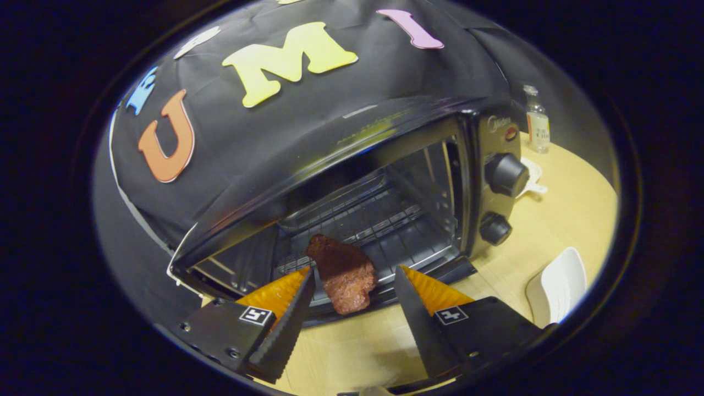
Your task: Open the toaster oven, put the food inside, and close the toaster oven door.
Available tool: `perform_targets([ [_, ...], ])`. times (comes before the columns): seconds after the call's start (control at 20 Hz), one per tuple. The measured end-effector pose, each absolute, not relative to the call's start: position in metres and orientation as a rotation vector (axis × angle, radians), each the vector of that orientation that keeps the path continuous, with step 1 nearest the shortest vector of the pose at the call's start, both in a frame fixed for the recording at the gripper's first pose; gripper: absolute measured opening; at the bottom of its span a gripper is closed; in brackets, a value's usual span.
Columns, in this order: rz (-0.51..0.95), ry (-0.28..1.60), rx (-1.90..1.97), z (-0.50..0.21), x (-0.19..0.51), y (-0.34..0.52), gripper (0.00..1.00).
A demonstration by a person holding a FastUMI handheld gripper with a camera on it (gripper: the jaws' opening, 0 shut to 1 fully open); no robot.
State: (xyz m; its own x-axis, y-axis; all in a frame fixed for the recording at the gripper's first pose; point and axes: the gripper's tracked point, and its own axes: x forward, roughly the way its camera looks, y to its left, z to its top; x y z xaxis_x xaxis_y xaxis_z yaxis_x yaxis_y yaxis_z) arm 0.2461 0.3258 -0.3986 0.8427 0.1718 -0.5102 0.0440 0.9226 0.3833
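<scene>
I judged the placing step nearly finished: my claw [355, 275] stood with its black serrated fingers [297, 308] spread apart, clamped on nothing. The reddish-brown, rough slab of food [344, 272] sat between the fingertips, though whether on the lowered door or the front of the wire rack [379, 223] I could not tell. Just ahead gaped the black metal toaster oven [385, 181], its cavity otherwise bare. The next move, I reckoned, called for nudging the food deeper, then lifting the door shut. Beyond the right finger, on the pale wooden table [572, 192], stood a small clear bottle [537, 124] and a white dish [558, 286]; I could not see into either.
</scene>
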Motion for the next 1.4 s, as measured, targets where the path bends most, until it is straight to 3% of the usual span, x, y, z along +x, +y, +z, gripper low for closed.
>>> perform_targets([
  [0.6, 0.217, 0.578, 0.099, -0.358, 0.115, 0.283, 0.93],
  [1.05, 0.310, 0.734, -0.082, -0.415, 0.014, 0.261, 0.93],
  [1.4, 0.318, 0.835, -0.106, -0.470, -0.004, 0.269, 0.93],
])
